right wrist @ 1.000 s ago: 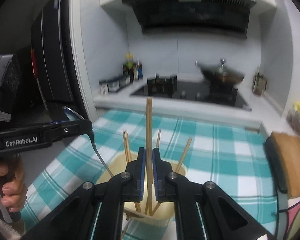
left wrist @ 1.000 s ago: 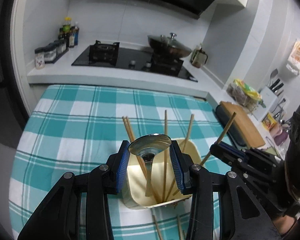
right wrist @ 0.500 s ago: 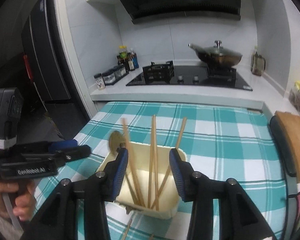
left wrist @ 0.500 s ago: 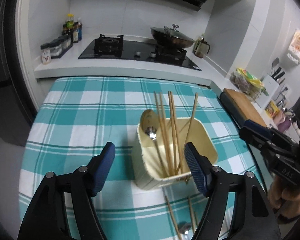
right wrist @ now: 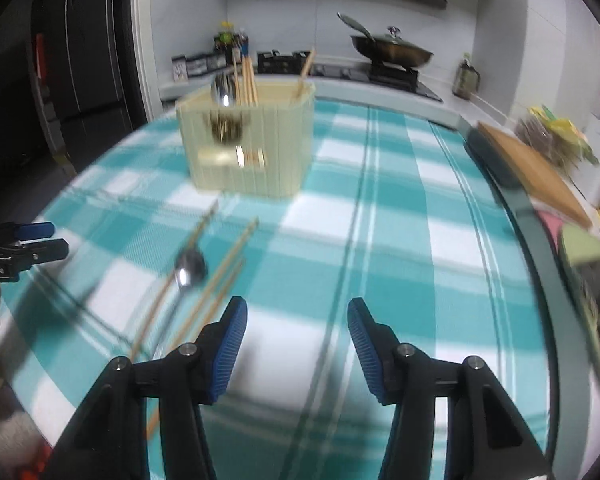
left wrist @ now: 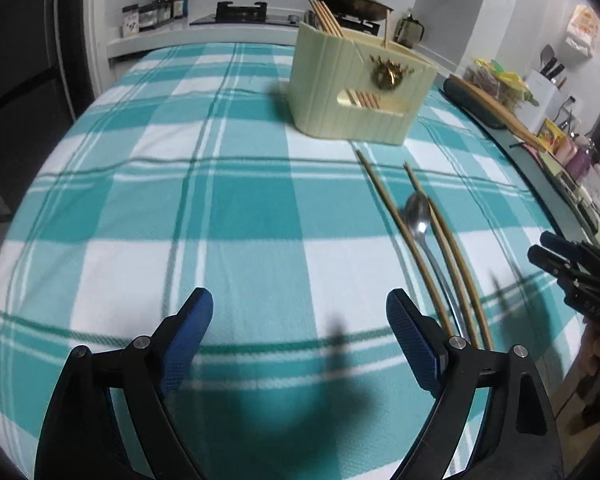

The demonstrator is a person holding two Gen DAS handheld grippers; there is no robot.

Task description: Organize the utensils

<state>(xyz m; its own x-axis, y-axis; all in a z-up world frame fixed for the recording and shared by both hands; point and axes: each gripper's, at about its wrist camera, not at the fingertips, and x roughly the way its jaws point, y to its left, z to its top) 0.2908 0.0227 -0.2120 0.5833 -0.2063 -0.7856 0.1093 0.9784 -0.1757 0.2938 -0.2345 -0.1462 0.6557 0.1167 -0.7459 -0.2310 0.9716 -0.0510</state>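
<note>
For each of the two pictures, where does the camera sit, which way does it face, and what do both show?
Left wrist: sits on the left gripper, facing across the checked tablecloth to the holder; its open fingers show.
Right wrist: sits on the right gripper, facing the same way; its open fingers show.
Shared: holder, loose spoon, loose chopsticks, stove.

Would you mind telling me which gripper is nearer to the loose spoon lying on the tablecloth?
Left, narrowly. The spoon lies just past the left gripper, its handle running beside the right-side finger. The right gripper sits off to the spoon's right, slightly farther back.
</note>
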